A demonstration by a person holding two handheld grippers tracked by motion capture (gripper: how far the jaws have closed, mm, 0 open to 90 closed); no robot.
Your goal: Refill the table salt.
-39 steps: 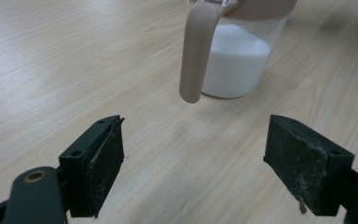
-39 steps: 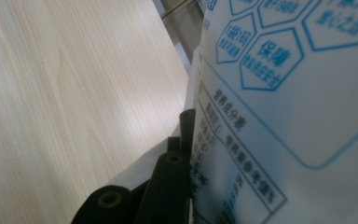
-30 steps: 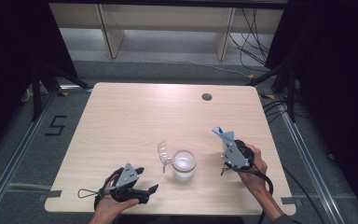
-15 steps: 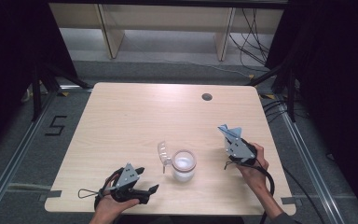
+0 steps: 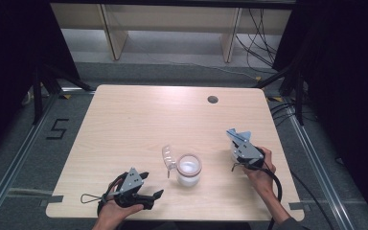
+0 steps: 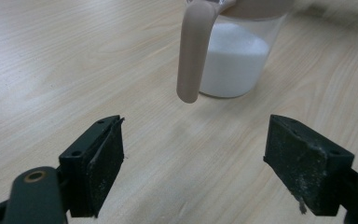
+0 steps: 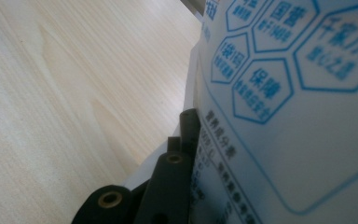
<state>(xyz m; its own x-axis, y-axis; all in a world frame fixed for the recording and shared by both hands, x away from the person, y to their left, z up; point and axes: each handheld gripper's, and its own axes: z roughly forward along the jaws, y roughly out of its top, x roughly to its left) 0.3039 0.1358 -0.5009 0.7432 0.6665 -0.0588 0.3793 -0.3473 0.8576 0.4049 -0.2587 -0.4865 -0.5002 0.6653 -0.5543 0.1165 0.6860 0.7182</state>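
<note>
We are holding the blue-and-white packet point(image 5: 235, 136) clamped in our right gripper point(image 5: 237, 143), right of the jar point(image 5: 189, 169), which is already holding white powder. Our left gripper point(image 5: 148, 187), jaws apart, is waiting near the jar's open lid point(image 5: 168, 156); closing probably remains.

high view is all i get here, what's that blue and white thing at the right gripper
Observer: A white packet with blue printed hexagons; the right gripper is shut on it.
Operator: and the cup, what's in it
Observer: The clear cup holds white powder, level well below its rim.
Operator: left gripper on anything
Observer: No. The left gripper is wide open, jaws empty, aimed at the cup's beige handle and short of it.
</note>
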